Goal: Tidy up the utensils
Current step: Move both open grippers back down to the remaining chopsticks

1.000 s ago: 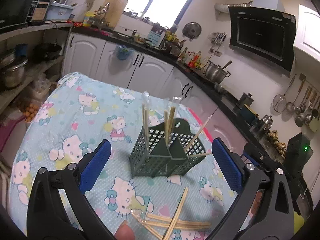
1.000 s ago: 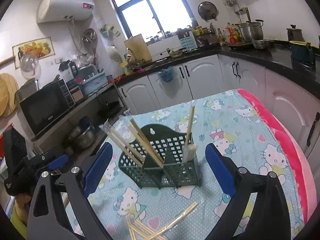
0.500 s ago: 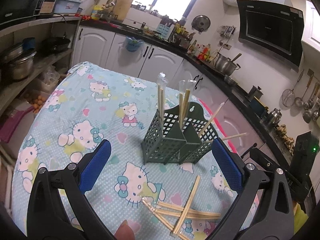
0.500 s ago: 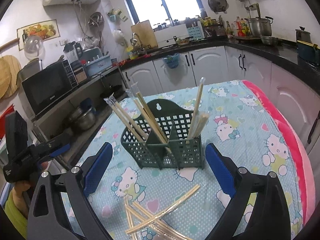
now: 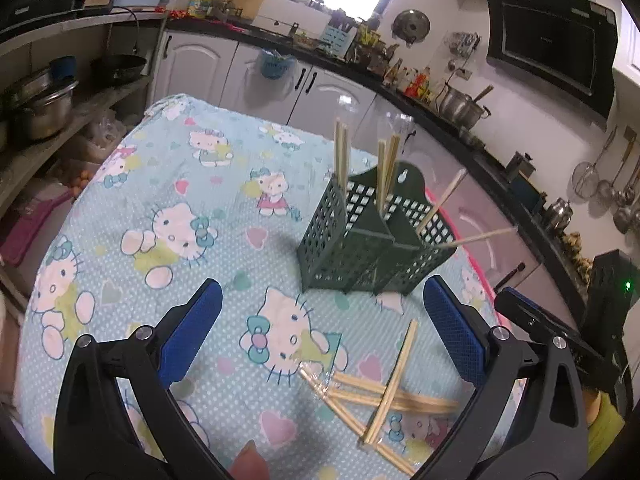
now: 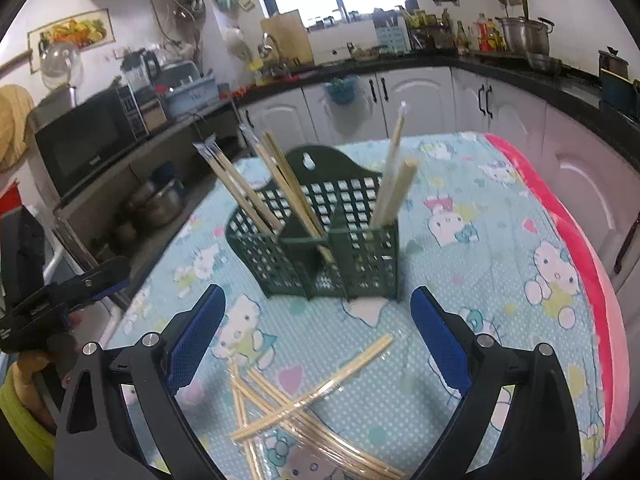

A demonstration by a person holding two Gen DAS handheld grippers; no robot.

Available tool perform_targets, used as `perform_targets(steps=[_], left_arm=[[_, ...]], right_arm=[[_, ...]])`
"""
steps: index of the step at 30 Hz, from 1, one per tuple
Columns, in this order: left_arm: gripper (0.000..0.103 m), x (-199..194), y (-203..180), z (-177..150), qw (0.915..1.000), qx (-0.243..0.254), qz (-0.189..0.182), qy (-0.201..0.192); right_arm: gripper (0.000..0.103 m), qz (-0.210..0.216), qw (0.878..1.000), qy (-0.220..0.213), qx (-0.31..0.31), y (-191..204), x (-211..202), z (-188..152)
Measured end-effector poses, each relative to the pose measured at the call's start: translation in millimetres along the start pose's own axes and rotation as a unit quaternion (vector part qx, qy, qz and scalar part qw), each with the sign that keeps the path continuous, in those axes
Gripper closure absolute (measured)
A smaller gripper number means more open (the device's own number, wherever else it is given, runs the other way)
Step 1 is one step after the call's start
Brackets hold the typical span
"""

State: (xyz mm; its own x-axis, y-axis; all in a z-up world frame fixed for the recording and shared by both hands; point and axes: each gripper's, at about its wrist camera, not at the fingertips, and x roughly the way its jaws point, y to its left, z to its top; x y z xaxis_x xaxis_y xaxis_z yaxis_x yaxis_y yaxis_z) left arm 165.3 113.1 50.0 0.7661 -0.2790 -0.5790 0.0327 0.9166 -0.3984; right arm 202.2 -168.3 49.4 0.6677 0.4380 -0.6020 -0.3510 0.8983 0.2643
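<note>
A dark green lattice utensil holder (image 5: 372, 240) stands on the table with several wrapped chopstick pairs upright or leaning in its compartments; it also shows in the right wrist view (image 6: 320, 244). Loose wrapped chopsticks (image 5: 384, 392) lie crossed on the cloth in front of it, also in the right wrist view (image 6: 304, 396). My left gripper (image 5: 320, 332) is open and empty above the cloth, the pile near its right finger. My right gripper (image 6: 318, 332) is open and empty, just above the pile.
The table wears a light blue Hello Kitty cloth (image 5: 180, 216) with a pink edge (image 6: 576, 248) on the right. Kitchen cabinets and a counter (image 6: 440, 92) run behind. Shelves with pots (image 5: 44, 108) stand at the left.
Both grippers have tilted down and moved closer to the table, so the loose chopstick pile and holder appear nearer. Both stay open and empty.
</note>
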Motion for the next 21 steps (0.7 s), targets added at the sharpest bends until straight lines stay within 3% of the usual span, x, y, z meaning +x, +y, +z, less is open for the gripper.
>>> perform_targets(steps=[12, 21], left_arm=[[0.011, 20, 8, -29, 0.9987, -0.005, -0.006, 0.051], [0.049, 41, 21, -58, 0.9921, -0.027, -0.031, 0.118]], right_arm=[[0.013, -0.036, 0.998, 0.060, 0.005, -18, 30, -26], [0.029, -0.041, 0.995, 0.089, 0.004, -26, 44, -37]])
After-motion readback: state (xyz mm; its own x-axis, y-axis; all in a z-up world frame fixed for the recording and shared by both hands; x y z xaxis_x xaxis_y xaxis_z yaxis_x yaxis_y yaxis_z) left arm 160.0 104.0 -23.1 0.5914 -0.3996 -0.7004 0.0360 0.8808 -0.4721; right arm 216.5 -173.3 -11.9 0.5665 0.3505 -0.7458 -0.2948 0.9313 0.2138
